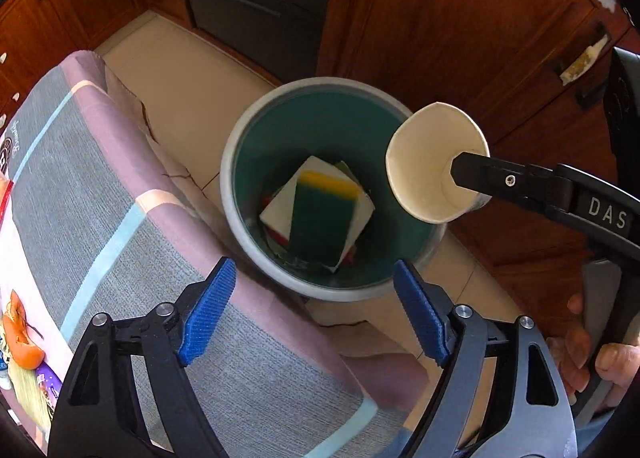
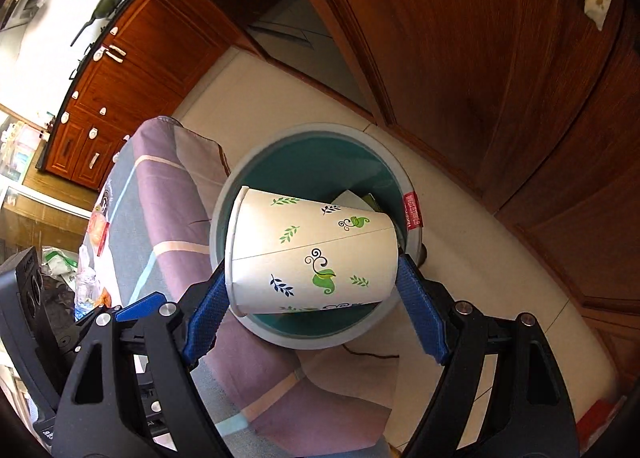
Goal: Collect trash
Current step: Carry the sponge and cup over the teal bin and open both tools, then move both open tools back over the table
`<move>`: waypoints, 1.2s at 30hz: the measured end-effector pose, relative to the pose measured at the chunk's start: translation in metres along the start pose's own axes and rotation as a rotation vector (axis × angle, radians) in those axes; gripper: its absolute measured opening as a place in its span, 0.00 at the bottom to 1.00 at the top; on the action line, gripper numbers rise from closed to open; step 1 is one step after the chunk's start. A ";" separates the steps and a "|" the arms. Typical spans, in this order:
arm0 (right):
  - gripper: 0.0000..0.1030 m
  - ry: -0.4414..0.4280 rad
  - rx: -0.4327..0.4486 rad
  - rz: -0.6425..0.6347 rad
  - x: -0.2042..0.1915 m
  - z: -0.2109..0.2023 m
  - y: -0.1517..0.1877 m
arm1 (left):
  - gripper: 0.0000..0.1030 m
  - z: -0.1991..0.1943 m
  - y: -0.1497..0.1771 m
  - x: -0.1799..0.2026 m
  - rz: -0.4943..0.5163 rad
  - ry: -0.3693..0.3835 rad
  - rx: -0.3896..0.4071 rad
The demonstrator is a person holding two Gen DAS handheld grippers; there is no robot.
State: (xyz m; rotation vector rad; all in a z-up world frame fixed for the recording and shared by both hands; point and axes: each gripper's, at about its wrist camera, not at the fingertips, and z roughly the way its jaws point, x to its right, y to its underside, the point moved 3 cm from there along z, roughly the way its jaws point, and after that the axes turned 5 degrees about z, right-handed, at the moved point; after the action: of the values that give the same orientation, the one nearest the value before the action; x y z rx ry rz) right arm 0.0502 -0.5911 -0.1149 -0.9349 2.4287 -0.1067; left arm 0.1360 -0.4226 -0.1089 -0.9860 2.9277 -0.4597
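A round grey bin (image 1: 240, 138) with a teal inside stands on the floor beside the table; it also shows in the right wrist view (image 2: 288, 334). In it lie a white carton and a green-yellow sponge (image 1: 320, 218). My right gripper (image 2: 312, 290) is shut on a white paper cup (image 2: 312, 254) with leaf prints, held sideways over the bin. In the left wrist view the cup (image 1: 424, 162) hangs over the bin's right rim. My left gripper (image 1: 312, 310) is open and empty above the table edge.
The table has a striped grey-purple cloth (image 1: 120, 218). Orange peel (image 1: 20, 334) and wrappers lie at its left edge. Wooden cabinet doors (image 1: 460, 18) stand behind the bin. Tiled floor (image 1: 180, 70) surrounds it.
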 end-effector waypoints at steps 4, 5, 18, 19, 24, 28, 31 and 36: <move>0.75 0.006 -0.018 -0.006 -0.002 0.010 -0.001 | 0.86 -0.003 0.002 -0.009 -0.026 -0.003 0.007; 0.75 0.004 -0.026 -0.004 -0.004 0.013 -0.001 | 0.87 -0.004 0.005 -0.012 -0.034 0.000 0.009; 0.87 0.046 -0.092 0.010 -0.026 0.031 0.013 | 0.94 -0.024 0.029 -0.033 -0.069 0.026 0.024; 0.87 0.050 -0.094 0.008 -0.028 0.032 0.015 | 0.94 -0.024 0.035 -0.028 -0.070 0.027 0.027; 0.87 0.062 -0.094 -0.024 -0.040 0.026 0.025 | 0.94 -0.032 0.046 -0.032 -0.084 0.026 0.044; 0.87 0.062 -0.088 -0.047 -0.054 0.020 0.036 | 0.94 -0.044 0.058 -0.040 -0.105 0.019 0.065; 0.87 0.058 -0.090 -0.071 -0.066 0.018 0.047 | 0.94 -0.055 0.070 -0.045 -0.123 0.014 0.085; 0.87 0.048 -0.098 -0.125 -0.096 0.013 0.069 | 0.94 -0.075 0.098 -0.063 -0.165 0.006 0.119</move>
State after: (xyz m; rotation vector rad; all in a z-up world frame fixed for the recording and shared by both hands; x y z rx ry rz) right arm 0.0746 -0.4756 -0.1001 -1.1397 2.4369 -0.0562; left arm 0.1206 -0.2907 -0.0693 -1.2161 2.7972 -0.6344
